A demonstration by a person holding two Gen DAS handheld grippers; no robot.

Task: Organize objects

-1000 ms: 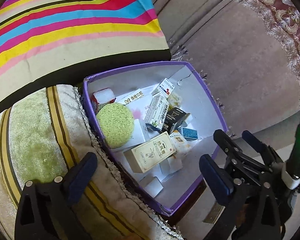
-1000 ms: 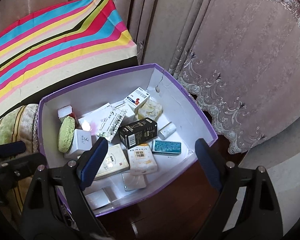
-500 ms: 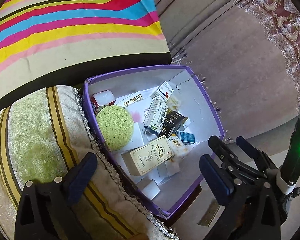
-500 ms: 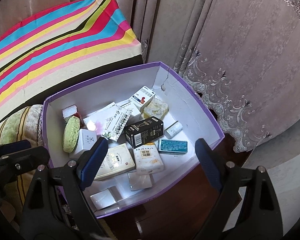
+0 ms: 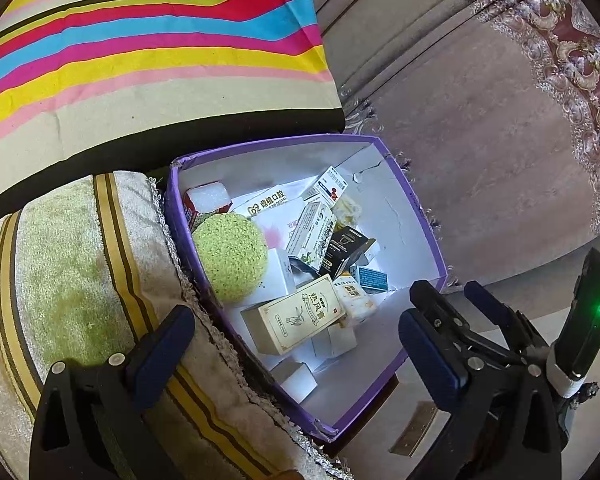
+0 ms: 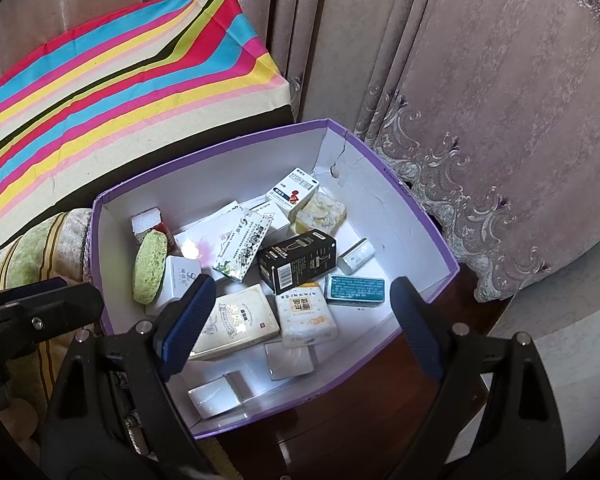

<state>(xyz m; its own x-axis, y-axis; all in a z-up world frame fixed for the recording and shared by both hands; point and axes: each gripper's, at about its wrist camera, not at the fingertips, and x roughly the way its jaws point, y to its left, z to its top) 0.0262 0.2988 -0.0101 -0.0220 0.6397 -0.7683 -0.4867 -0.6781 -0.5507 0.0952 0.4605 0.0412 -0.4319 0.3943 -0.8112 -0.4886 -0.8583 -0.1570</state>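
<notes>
Reading 鼎植口腔, a white carton (image 5: 266, 204) in the purple box (image 5: 420, 216); both hand-held grippers (image 5: 296, 344) (image 6: 300, 320) wide open, empty.

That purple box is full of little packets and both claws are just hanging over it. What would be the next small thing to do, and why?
Probably lower the right gripper onto the black carton. Both grippers are open and empty, the left gripper included. In the purple box the black carton lies on top of the jumble with its long sides clear, so it looks the easiest thing to take first.
</notes>
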